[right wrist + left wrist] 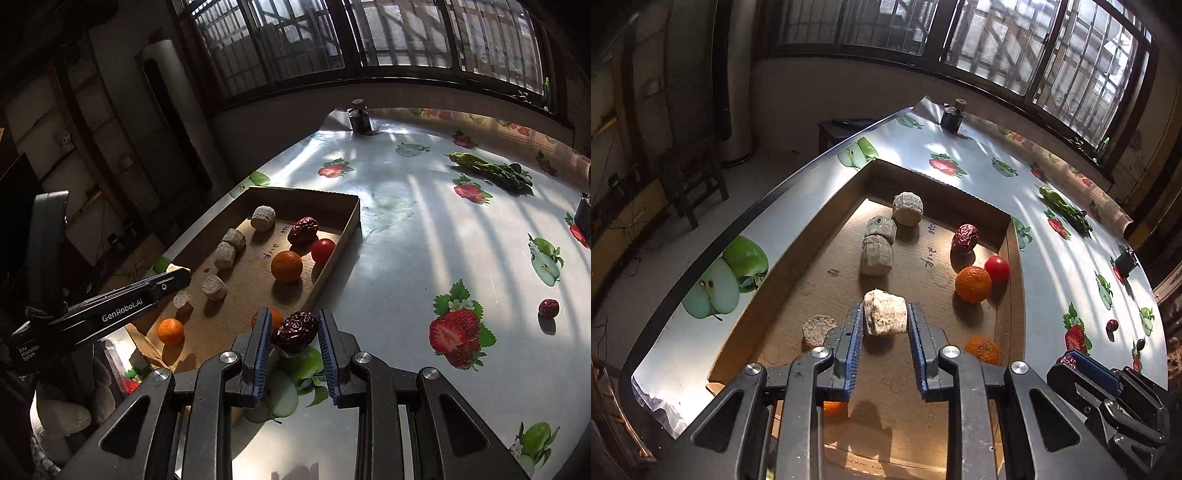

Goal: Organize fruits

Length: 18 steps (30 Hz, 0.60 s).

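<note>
A shallow cardboard tray (pixel 798 258) (pixel 347 229) lies on the fruit-print table. My left gripper (pixel 885 319) is shut on a beige ridged chunk (pixel 885 314) above the tray floor. Other beige chunks (pixel 876 254) (pixel 224 254), a red date (pixel 964 238) (pixel 303 229), a cherry tomato (pixel 996 268) (pixel 323 250) and tangerines (pixel 973 284) (pixel 286 266) lie in the tray. My right gripper (pixel 294 332) is shut on a dark red date (pixel 294 331) by the tray's near right corner. The left gripper's body (pixel 110 314) shows at the left of the right wrist view.
A small dark date (pixel 548 307) (pixel 1112 325) lies loose on the table at the right. Green vegetables (pixel 491 170) (pixel 1065 208) lie further back. A dark jar (pixel 360 118) (pixel 952 116) stands at the table's far edge. A chair (pixel 690 177) stands on the floor left.
</note>
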Each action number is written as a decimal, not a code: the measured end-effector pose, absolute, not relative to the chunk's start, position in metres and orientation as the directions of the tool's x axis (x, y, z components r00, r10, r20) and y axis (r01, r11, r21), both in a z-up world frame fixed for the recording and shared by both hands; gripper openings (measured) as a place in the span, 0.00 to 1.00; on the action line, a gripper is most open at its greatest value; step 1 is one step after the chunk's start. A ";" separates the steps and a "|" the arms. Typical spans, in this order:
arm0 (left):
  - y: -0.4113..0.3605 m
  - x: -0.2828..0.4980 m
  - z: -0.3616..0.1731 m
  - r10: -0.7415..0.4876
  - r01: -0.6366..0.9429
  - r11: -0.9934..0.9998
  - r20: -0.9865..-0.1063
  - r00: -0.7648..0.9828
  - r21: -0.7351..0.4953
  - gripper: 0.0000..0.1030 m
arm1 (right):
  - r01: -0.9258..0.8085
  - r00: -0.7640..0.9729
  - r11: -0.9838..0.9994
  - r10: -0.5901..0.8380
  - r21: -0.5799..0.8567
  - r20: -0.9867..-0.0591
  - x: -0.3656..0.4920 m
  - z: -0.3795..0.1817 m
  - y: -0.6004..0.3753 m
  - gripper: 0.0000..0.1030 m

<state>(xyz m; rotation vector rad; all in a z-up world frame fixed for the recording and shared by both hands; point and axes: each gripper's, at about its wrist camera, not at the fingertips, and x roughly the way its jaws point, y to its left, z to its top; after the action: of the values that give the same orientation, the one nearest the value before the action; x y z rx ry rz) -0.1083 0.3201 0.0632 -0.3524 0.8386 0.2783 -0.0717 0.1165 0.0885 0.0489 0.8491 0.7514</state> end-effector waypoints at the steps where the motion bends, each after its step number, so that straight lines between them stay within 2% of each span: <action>1: 0.322 -0.105 0.061 0.096 -0.373 0.907 -0.767 0.634 -0.195 0.23 | -0.598 0.403 0.733 0.624 0.323 -0.670 -0.074 0.084 0.128 0.27; 12: 0.331 -0.090 0.041 0.057 -0.371 0.904 -0.803 0.594 -0.210 0.23 | -0.672 0.335 0.693 0.600 0.262 -0.726 -0.082 0.048 0.184 0.28; 15: 0.334 -0.093 0.045 0.024 -0.361 0.898 -0.791 0.611 -0.252 0.33 | -0.677 0.320 0.680 0.615 0.281 -0.720 -0.081 0.047 0.184 0.28; 17: 0.335 -0.095 0.049 0.013 -0.355 0.896 -0.783 0.622 -0.266 0.49 | -0.675 0.329 0.681 0.622 0.284 -0.710 -0.082 0.049 0.181 0.32; 18: 0.334 -0.097 0.052 0.013 -0.353 0.896 -0.778 0.628 -0.269 0.51 | -0.673 0.338 0.684 0.624 0.283 -0.704 -0.082 0.051 0.179 0.35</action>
<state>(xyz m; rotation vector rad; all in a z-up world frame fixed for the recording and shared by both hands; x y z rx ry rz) -0.0968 0.3344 0.0523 -0.4224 0.8723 0.2169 -0.0818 0.1792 0.0509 -0.0624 0.8879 0.8456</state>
